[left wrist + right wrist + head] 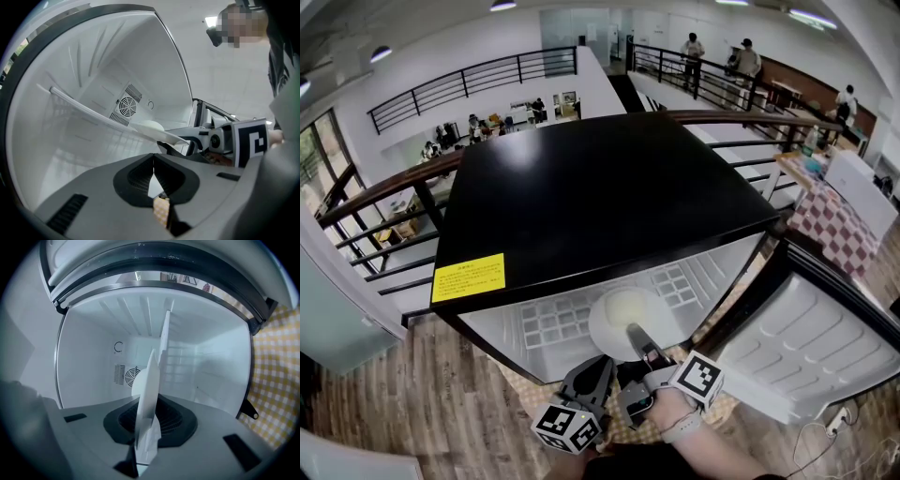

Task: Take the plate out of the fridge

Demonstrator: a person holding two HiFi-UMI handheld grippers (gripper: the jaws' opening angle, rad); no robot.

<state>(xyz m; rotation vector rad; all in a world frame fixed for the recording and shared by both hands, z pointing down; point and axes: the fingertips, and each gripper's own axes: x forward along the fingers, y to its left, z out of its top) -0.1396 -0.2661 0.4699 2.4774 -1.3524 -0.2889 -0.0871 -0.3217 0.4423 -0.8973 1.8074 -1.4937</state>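
Note:
A white plate (623,317) sticks out of the open front of a small black fridge (600,197). My right gripper (637,339) is shut on the plate's near rim. In the right gripper view the plate (147,394) stands edge-on between the jaws of that gripper (144,430). My left gripper (598,371) hangs just left of and below the right one, shut with nothing in it. The left gripper view shows its own jaws (153,173) closed, with the plate (157,131) and the right gripper (220,140) ahead at the fridge's wire shelf (84,117).
The fridge door (816,337) stands open to the right. A yellow checked cloth (628,433) lies under the fridge on the wooden floor (422,403). A dark railing (384,192) runs behind, and a table with a red checked cloth (834,230) stands at the right.

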